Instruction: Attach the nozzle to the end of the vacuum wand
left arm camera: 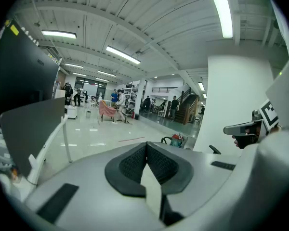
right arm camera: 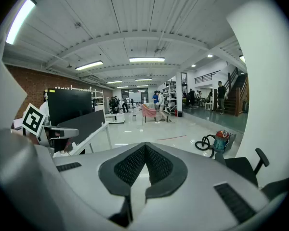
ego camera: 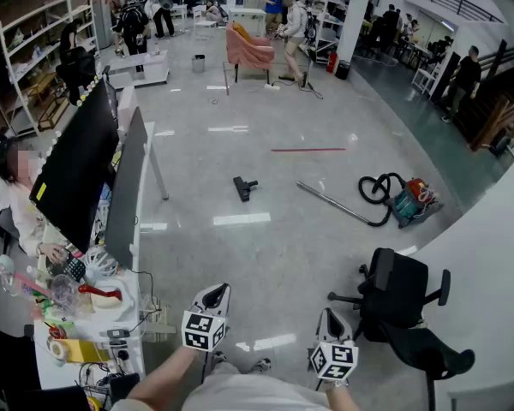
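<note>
A black floor nozzle [ego camera: 244, 187] lies alone on the shiny floor, well ahead of me. To its right a silver wand [ego camera: 336, 204] lies on the floor, joined by a black hose [ego camera: 379, 191] to a teal and red vacuum cleaner [ego camera: 414, 202] [right arm camera: 221, 140] [left arm camera: 176, 139]. Both grippers hang low in front of me, far from these. My left gripper [ego camera: 214, 294] [left arm camera: 146, 148] is shut and holds nothing. My right gripper [ego camera: 330, 318] [right arm camera: 145, 148] is shut and holds nothing too.
A desk [ego camera: 120, 311] with dark monitors [ego camera: 81, 165] and clutter stands at my left, a seated person beside it. A black office chair [ego camera: 403, 302] is at my right by a white wall [ego camera: 488, 281]. A pink armchair [ego camera: 248, 50] and several people are far back.
</note>
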Demonstrator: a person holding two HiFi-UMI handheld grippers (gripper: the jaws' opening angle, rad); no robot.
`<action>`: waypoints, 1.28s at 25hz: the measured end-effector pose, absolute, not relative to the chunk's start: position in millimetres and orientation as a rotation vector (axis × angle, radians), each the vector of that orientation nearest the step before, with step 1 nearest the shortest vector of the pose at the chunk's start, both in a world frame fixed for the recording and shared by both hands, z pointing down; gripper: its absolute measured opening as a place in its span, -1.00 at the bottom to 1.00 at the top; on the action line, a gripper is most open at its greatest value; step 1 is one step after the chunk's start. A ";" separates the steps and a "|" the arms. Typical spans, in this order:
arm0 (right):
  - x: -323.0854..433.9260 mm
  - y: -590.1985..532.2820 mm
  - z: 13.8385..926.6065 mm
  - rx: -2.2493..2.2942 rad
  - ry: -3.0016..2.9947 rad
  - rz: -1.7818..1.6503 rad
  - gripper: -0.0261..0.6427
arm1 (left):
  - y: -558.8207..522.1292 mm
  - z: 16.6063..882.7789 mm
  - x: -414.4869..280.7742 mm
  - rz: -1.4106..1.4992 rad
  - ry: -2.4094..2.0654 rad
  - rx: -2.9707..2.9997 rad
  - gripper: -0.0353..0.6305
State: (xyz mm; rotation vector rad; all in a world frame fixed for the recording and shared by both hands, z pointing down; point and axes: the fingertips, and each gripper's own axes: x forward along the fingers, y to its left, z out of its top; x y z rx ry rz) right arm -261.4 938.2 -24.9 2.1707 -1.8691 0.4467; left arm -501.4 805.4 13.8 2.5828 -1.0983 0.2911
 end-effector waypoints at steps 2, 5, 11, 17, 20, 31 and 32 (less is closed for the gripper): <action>-266.4 928.2 -33.7 2.178 -1.883 0.409 -0.92 | 795.4 -8.2 -510.9 0.255 -1.155 2.603 -0.87; -266.1 912.1 -41.6 2.203 -1.905 0.389 -0.92 | 785.8 -32.0 -522.4 0.175 -1.256 2.583 -0.87; -279.7 886.9 -49.5 2.150 -2.008 0.297 -0.92 | 783.4 -40.7 -543.0 0.138 -1.383 2.464 -0.87; -268.5 893.4 -28.2 2.134 -2.026 0.366 -0.92 | 801.3 -32.2 -521.2 0.278 -1.326 2.533 -0.87; -255.9 895.9 -24.3 2.157 -2.038 0.400 -0.92 | 805.5 -29.4 -503.0 0.330 -1.303 2.576 -0.87; -203.7 900.6 -23.5 2.071 -2.119 0.399 -0.92 | 805.3 -55.3 -439.5 0.227 -1.339 2.696 -0.87; -200.1 900.0 -20.9 2.059 -2.112 0.407 -0.92 | 805.8 -54.0 -436.1 0.229 -1.337 2.696 -0.86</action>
